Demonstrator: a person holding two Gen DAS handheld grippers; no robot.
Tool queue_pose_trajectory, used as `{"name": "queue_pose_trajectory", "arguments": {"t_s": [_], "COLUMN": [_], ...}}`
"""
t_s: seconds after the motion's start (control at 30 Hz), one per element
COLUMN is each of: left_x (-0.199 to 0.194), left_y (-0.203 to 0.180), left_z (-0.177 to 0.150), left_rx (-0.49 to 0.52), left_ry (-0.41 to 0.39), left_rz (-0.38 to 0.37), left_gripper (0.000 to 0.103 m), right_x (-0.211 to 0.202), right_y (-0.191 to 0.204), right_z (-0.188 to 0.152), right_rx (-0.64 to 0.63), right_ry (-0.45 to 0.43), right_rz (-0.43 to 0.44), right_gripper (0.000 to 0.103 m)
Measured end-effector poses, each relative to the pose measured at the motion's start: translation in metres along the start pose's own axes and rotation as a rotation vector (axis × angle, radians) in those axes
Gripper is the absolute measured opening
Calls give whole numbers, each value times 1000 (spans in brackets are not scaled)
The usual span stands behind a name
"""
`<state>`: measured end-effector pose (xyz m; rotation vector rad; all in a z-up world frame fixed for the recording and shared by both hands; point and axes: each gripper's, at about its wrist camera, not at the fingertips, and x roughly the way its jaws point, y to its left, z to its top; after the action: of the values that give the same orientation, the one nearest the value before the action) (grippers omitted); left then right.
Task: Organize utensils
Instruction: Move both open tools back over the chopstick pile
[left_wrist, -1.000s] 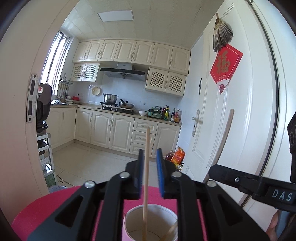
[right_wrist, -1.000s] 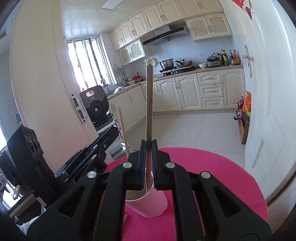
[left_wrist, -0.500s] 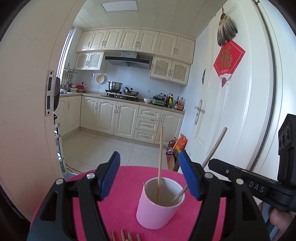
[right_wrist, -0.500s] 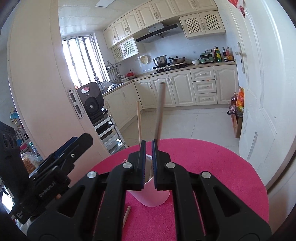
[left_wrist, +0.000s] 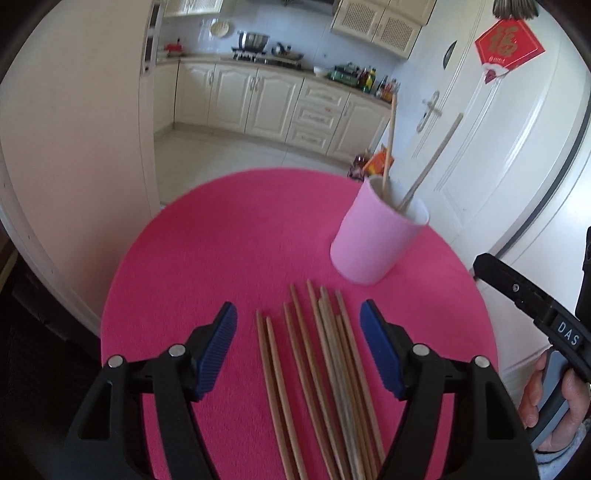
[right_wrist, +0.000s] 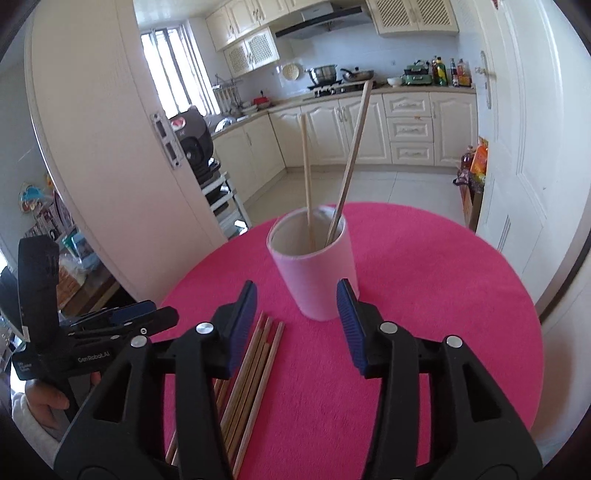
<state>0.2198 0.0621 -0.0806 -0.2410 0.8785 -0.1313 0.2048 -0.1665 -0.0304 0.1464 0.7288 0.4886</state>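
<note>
Left gripper (left_wrist: 298, 345) spread, empty, over loose chopsticks (left_wrist: 321, 369) lying lengthwise at lower centre – nearer than right gripper (right_wrist: 296, 325), jaws opening, empty – pink cup (left_wrist: 376, 236) upper right.

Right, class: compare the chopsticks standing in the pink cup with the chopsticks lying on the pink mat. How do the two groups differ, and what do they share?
The chopsticks in the pink cup number two; the chopsticks on the mat are a larger bundle.
The cup pair stands, leaning on the rim; the mat bundle lies flat, roughly parallel.
The cup pair splays apart at the top; the mat bundle lies close, several touching.
Both are slim, wood-coloured sticks, and neither group is gripped.
</note>
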Motion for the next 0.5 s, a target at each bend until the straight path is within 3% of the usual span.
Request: {"name": "queue_pose_trajectory", "arguments": {"t_s": [0.2, 0.3, 0.5], "left_x": [22, 26, 33], "left_y": [16, 22, 20], "left_z": [-34, -44, -50], "left_rx": [6, 7, 4], "left_ry": [177, 224, 259], "left_rz": [59, 69, 60], "left_gripper": [64, 48, 42], "right_x": [37, 48, 60], "right_y": [10, 15, 22], "right_z": [-34, -44, -51], "right_rx": [17, 13, -2], "right_ry": [234, 302, 376], "right_rz": [46, 58, 59], "right_gripper": [44, 38, 35]}}
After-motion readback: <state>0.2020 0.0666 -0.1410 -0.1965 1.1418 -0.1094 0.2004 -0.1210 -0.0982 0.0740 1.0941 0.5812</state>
